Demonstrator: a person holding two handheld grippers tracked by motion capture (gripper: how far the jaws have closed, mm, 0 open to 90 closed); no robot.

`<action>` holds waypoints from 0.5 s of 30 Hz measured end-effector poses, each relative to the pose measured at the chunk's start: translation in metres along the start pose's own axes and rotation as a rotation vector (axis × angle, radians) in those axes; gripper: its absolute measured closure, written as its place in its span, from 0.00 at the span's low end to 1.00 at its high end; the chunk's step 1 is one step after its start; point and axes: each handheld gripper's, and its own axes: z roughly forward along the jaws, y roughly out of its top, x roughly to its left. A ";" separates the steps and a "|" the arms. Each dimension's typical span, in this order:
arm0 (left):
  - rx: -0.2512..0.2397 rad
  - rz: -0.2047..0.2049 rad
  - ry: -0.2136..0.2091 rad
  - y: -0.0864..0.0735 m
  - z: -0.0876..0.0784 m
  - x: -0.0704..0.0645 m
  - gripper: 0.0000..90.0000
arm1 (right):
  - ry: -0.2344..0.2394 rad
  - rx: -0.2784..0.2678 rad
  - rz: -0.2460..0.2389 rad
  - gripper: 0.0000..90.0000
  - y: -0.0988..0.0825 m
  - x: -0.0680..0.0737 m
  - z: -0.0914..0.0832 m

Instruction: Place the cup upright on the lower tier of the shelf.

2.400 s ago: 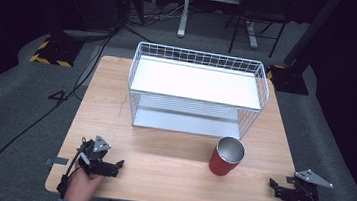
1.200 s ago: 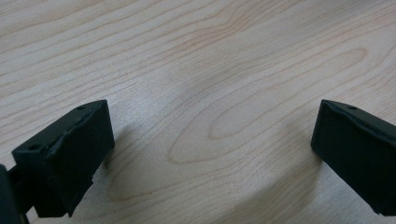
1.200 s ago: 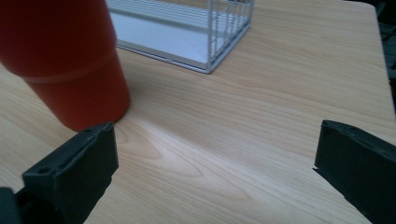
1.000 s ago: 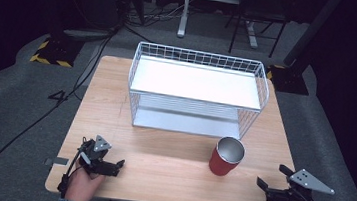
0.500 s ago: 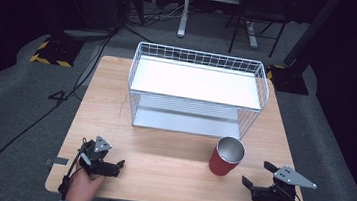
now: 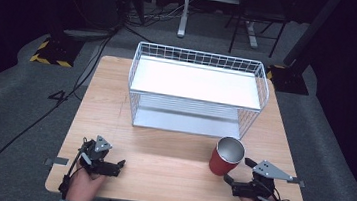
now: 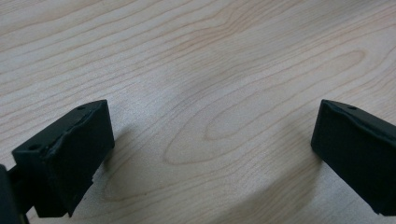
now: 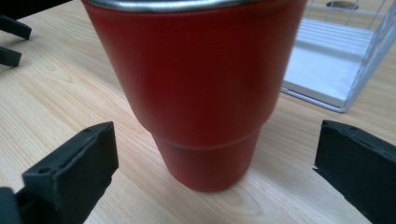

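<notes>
The left gripper (image 6: 118, 165) rests near the table's (image 6: 170, 160) left corner, jaws wide, holding nothing. The red cup (image 6: 226, 157) stands near right. The right gripper (image 6: 237, 177) reaches for it, jaws wide, probably not touching. Next: slide closer, then squeeze.

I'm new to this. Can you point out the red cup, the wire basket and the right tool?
cup (image 8: 196, 93), right gripper view, red side wall
basket (image 6: 201, 57), high view, far rim
right tool (image 6: 237, 175), high view, between its fingertips
</notes>
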 end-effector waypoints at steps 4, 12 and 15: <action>0.000 0.000 0.000 0.000 0.000 0.000 0.00 | 0.006 0.010 0.004 0.00 -0.001 0.001 0.008; -0.001 0.001 0.001 0.000 0.000 0.000 0.00 | 0.005 0.021 0.039 0.00 -0.004 0.004 0.029; -0.001 0.001 0.001 0.000 0.000 0.000 0.00 | 0.004 0.022 0.056 0.00 -0.005 0.005 0.036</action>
